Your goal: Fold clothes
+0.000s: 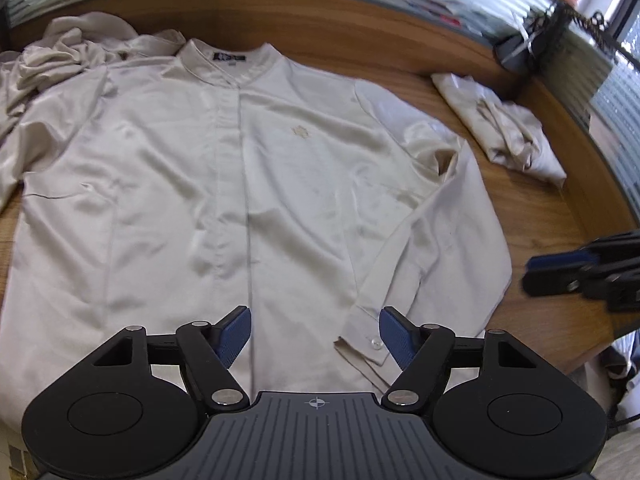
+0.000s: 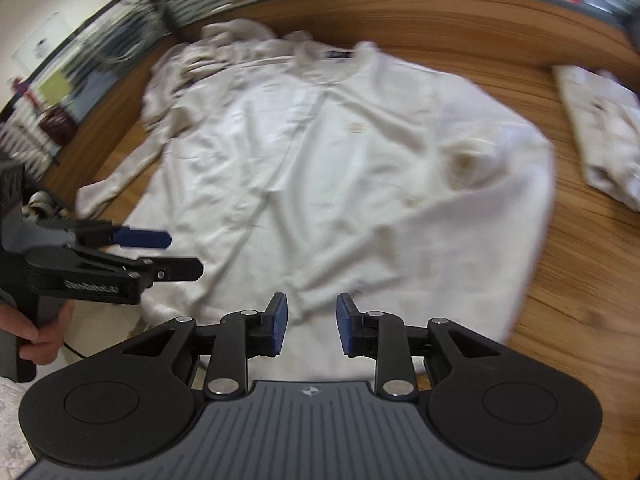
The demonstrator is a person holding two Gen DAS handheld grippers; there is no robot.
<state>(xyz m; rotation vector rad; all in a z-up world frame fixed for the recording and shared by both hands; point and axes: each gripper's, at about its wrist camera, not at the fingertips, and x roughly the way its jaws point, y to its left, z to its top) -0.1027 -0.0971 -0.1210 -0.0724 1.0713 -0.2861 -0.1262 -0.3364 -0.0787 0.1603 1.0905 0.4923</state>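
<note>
A cream long-sleeved shirt (image 1: 224, 168) lies flat and front up on the wooden table (image 1: 400, 52), collar at the far side. Its right-hand sleeve is folded down along the body, and the buttoned cuff (image 1: 368, 350) rests near the hem. My left gripper (image 1: 316, 332) hovers open over the hem, with the cuff just inside its right pad (image 1: 394, 338) and nothing gripped. In the right wrist view the shirt (image 2: 340, 168) is blurred. My right gripper (image 2: 311, 328) stands open above its lower edge with nothing between the pads. Each gripper shows in the other's view: the right gripper (image 1: 536, 274), the left gripper (image 2: 180, 254).
A folded cream garment (image 1: 504, 128) lies at the table's far right. A crumpled pile of similar clothes (image 1: 60, 48) sits at the far left, touching the shirt's shoulder. A dark object (image 1: 520, 48) stands in the far right corner by the glass partition. A hand (image 2: 40, 344) holds the left gripper's handle.
</note>
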